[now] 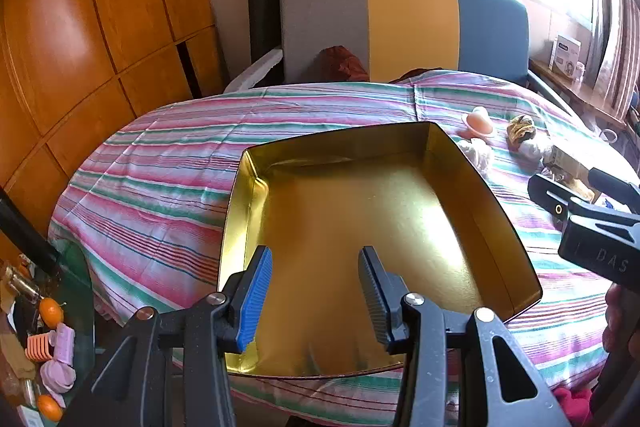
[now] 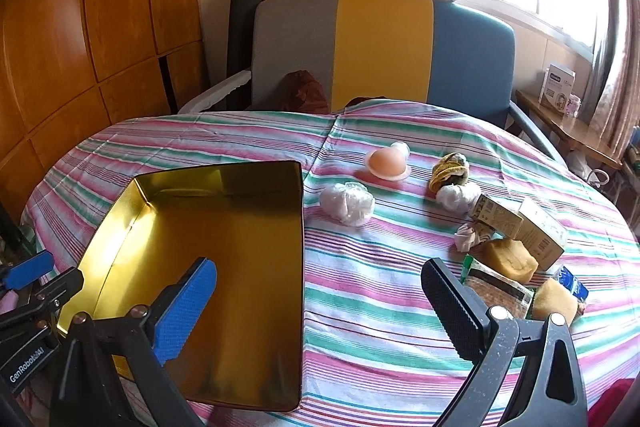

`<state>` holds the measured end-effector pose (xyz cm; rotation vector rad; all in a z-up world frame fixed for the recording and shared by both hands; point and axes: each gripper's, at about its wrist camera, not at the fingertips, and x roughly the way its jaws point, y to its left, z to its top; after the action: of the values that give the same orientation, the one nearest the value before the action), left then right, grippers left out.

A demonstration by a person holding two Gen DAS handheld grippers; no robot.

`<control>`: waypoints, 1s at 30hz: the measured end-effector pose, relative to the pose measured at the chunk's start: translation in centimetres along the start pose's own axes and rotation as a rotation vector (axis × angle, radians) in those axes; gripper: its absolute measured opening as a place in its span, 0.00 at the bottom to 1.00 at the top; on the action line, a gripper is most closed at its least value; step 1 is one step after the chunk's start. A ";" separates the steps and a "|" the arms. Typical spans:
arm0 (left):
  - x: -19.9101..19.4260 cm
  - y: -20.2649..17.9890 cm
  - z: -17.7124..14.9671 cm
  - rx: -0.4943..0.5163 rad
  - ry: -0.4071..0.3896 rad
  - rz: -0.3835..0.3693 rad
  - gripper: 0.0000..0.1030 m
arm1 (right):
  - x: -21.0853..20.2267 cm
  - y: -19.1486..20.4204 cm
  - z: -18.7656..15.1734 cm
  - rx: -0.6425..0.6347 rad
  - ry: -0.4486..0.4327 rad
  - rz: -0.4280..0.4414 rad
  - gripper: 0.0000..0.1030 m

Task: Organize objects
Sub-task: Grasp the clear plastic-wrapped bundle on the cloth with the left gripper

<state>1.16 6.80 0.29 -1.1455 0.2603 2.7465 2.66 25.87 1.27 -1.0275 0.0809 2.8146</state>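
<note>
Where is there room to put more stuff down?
The gold tin has nothing in it. The striped cloth is bare between the tin's right wall and the snack packets. The right side is crowded: boxes, white bundles and sponges.

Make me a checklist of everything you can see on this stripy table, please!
Surface: round table under a striped cloth.
Job's things: gold tin lies open and empty at the left. Right of it: a pink silicone cup, a crumpled white bag, a yellow-black bundle, small cartons, yellow sponges.
Clutter: oranges and pink items on a glass side table.
Grippers: left gripper over the tin, jaws apart, nothing between them; right gripper wide open, holding nothing.
Cables: nothing seen.
Surroundings: grey-yellow-blue chair, wooden cabinets, bright window.
</note>
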 end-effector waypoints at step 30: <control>3.6 -11.8 7.6 0.300 0.047 -0.367 0.44 | 3.9 -20.8 1.6 0.085 0.074 -0.062 1.00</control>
<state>-4.14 20.23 1.78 -1.0559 0.4070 2.2736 1.90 47.05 -0.05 -1.0956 0.1715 2.6927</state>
